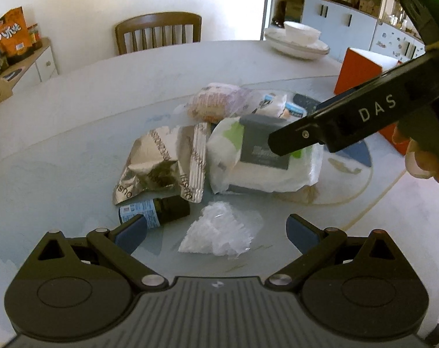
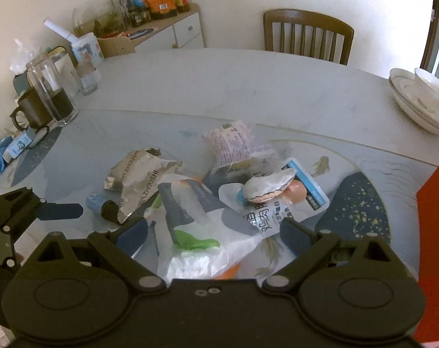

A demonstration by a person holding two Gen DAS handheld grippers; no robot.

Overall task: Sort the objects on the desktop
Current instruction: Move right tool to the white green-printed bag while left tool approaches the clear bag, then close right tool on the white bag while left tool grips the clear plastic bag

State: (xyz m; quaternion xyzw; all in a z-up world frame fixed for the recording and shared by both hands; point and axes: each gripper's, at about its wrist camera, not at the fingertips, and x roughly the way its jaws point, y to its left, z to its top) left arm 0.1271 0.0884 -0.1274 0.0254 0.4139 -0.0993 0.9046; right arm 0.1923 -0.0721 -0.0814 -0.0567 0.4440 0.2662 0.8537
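Note:
A heap of items lies on the glass turntable (image 1: 59, 174). It holds a silver foil bag (image 1: 158, 162), a white wipes pack (image 1: 263, 159) with a grey label, a pink-printed wrapper (image 1: 219, 101) and a small brown bottle (image 1: 158, 213) lying on its side. My left gripper (image 1: 216, 229) is open low over a crumpled clear plastic wrapper (image 1: 219, 232), which lies between its fingers. My right gripper (image 2: 215, 233) is open above the near end of the wipes pack (image 2: 196, 220). Its black housing (image 1: 350, 121) crosses the left wrist view. A white printed pouch (image 2: 273, 203) lies beside the pack.
A red box (image 1: 358, 72) stands at the right of the heap. Stacked white bowls (image 2: 422, 101) sit at the far right of the table. A glass pitcher (image 2: 51, 92) and a dark mug (image 2: 27, 113) are at the left edge. A wooden chair (image 1: 158, 32) stands behind.

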